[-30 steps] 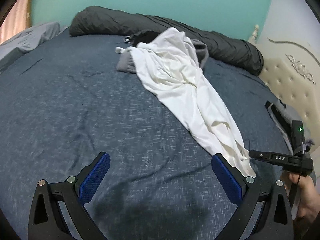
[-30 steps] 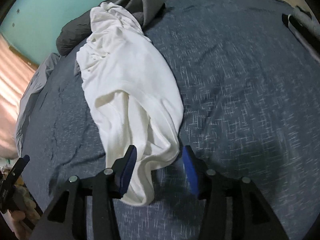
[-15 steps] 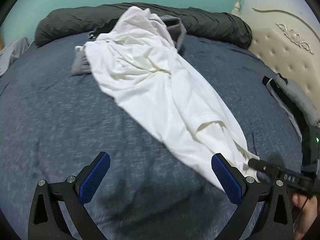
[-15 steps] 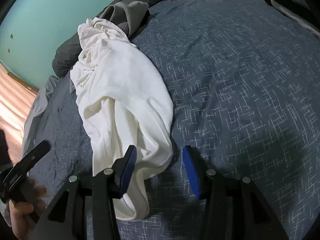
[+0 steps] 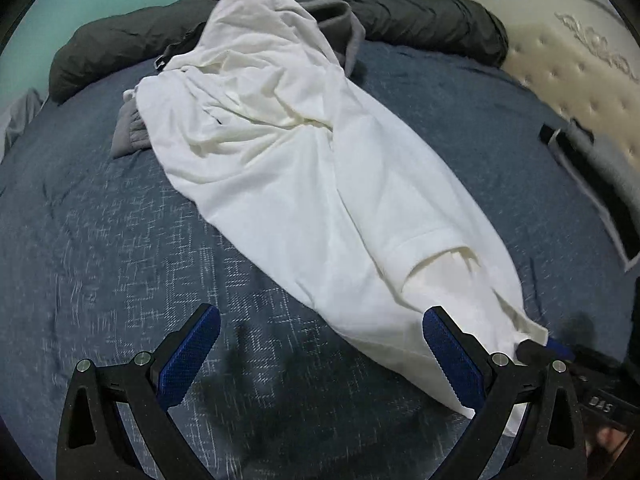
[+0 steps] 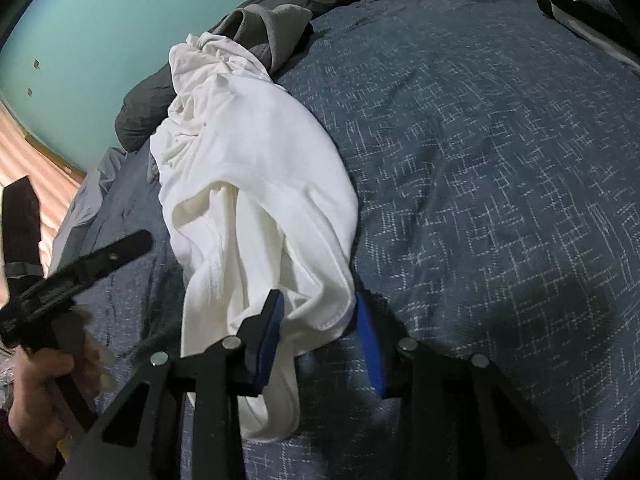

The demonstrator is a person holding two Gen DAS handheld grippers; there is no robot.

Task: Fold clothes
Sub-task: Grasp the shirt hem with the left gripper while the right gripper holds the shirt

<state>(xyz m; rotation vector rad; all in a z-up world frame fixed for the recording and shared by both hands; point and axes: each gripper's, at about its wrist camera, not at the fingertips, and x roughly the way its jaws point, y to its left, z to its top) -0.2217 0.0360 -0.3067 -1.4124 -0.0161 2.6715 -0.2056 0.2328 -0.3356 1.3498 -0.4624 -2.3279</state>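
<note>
Shirt [image 6: 256, 184] hem between right hand-held gripper [image 6: 320, 332] pads

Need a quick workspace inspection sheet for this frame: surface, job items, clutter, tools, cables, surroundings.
Surface: blue bedspread, wrinkled.
Job's things: white garment stretched out, unfolded; its far end lies on a grey garment.
Clutter: dark rolled duvet along the far edge.
Tools: left tool open, over the bedspread; right tool open, garment hem between its fingers.
Cables: nothing seen.
Surroundings: teal wall, tufted headboard.
</note>
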